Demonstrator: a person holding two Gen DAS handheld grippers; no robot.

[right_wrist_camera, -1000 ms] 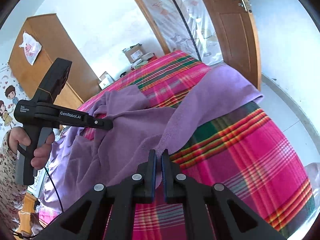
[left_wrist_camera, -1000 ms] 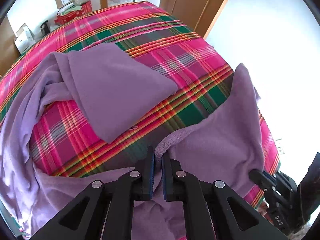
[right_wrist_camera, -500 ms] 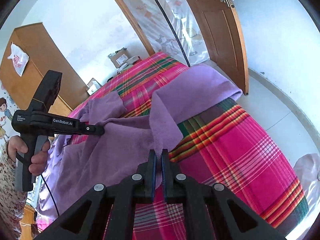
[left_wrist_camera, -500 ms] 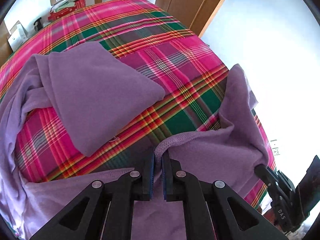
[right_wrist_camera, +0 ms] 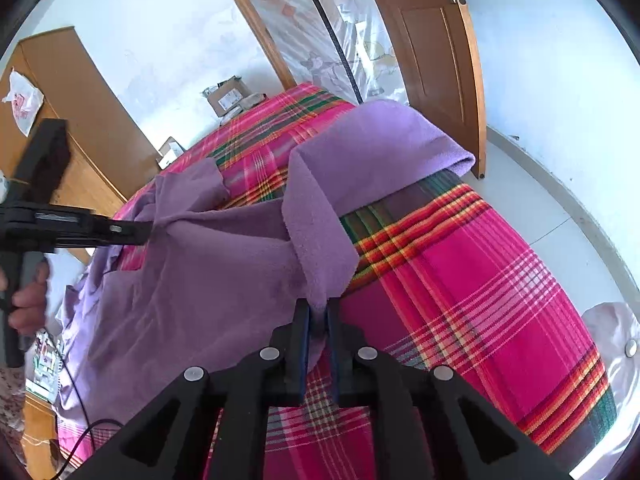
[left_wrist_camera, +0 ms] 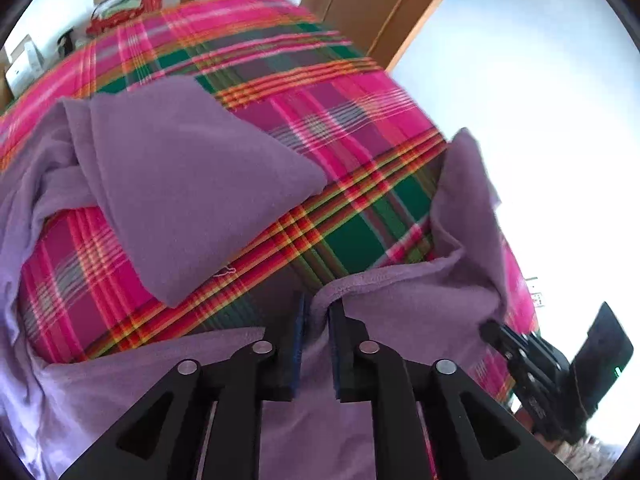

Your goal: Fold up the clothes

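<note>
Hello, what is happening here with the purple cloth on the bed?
A person holds a gripper in each hand and is folding a purple garment on a bed with a pink plaid cover. The left gripper is shut on a hemmed edge of the fabric. The right gripper is shut on another edge. Between them the fabric is lifted; the fold is not yet laid flat.

A bedroom in a home: a bed (right_wrist_camera: 480, 280) under a pink, green and orange plaid cover fills most of both views. A wooden door (right_wrist_camera: 432, 40) with a metal handle stands behind it, a tall wooden wardrobe (right_wrist_camera: 80, 120) beside white walls, and what look like cardboard boxes (right_wrist_camera: 228, 96) at the far end.
</note>
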